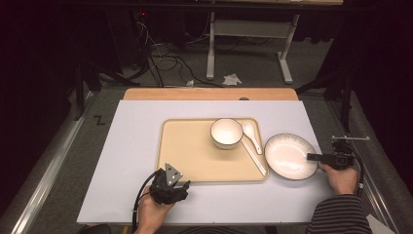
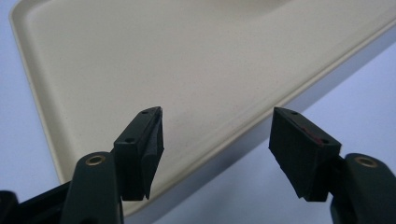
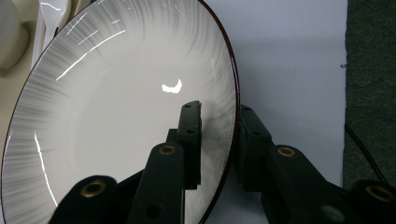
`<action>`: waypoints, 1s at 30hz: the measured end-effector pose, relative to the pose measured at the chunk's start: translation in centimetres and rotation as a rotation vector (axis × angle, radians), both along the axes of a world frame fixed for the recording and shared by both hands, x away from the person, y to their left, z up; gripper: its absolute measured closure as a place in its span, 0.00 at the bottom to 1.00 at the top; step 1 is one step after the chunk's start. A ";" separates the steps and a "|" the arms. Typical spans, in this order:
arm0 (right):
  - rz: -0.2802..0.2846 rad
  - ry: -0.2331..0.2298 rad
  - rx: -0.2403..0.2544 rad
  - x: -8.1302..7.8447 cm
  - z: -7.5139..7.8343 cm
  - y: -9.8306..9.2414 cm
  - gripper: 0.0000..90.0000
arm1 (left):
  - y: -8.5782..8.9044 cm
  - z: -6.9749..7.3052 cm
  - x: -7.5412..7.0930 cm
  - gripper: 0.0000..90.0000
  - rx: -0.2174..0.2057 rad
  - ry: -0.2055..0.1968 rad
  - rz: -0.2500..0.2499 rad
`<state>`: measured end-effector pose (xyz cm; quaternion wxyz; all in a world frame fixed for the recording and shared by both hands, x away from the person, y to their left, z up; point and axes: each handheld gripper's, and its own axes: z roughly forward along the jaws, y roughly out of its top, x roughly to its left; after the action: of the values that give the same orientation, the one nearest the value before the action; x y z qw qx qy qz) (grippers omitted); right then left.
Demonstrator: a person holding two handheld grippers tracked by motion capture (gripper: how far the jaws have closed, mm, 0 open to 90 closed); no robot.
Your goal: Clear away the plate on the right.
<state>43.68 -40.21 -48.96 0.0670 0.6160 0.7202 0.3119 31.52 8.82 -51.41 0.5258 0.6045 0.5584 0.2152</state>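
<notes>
While its rim sits between them, right gripper (image 3: 219, 116) jaws clasp the plate (image 3: 116, 116)

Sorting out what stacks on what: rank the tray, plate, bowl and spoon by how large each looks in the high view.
1. tray, clearly the largest.
2. plate.
3. bowl, narrower across than the plate.
4. spoon, the slimmest, though about as long as the bowl is wide.
</notes>
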 end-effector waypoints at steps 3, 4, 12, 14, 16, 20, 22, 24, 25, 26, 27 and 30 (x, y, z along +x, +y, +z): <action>0.006 0.013 0.006 0.2 0.0 -0.1 0.87 | 0.0 0.0 -0.1 0.40 0.003 0.001 0.003; 0.002 0.015 0.013 0.2 0.0 -0.2 0.87 | 0.0 -0.1 -0.1 0.40 0.003 -0.001 0.005; -0.018 0.019 0.065 0.4 0.0 -1.0 0.91 | 0.2 0.1 -0.2 0.39 0.002 -0.012 0.017; -0.026 0.022 0.077 0.4 0.0 -1.0 0.92 | 0.2 0.1 -0.2 0.40 0.003 -0.015 0.017; -0.027 0.021 0.075 0.3 0.1 -1.1 0.93 | 0.2 0.2 -0.2 0.41 0.002 -0.016 0.016; -0.016 0.000 0.047 0.0 0.8 -0.9 0.94 | 0.2 0.1 -0.2 0.41 0.002 -0.013 0.014; -0.011 -0.012 0.043 -0.1 1.0 -0.8 0.94 | 0.2 0.1 -0.2 0.41 0.009 -0.008 0.005; -0.010 -0.017 0.027 -0.2 1.3 -0.7 0.95 | 0.1 0.1 -0.2 0.41 0.004 -0.015 0.005; -0.007 -0.026 0.030 -0.3 1.4 -0.7 0.95 | 0.1 0.1 -0.2 0.40 0.005 -0.015 0.001; -0.005 -0.029 0.028 -0.4 1.6 -0.6 0.96 | 0.0 0.2 -0.2 0.40 0.009 -0.015 -0.001; -0.001 -0.039 0.022 -0.5 1.8 -0.5 0.96 | 0.0 0.2 -0.2 0.40 0.013 -0.017 -0.004; 0.008 -0.062 0.019 -0.7 2.3 -0.4 0.97 | -0.3 0.0 -0.3 0.40 0.062 -0.053 -0.018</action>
<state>42.94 -40.58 -46.66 0.0822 0.6038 0.7174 0.3378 31.21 8.50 -51.39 0.5234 0.6194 0.5321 0.2435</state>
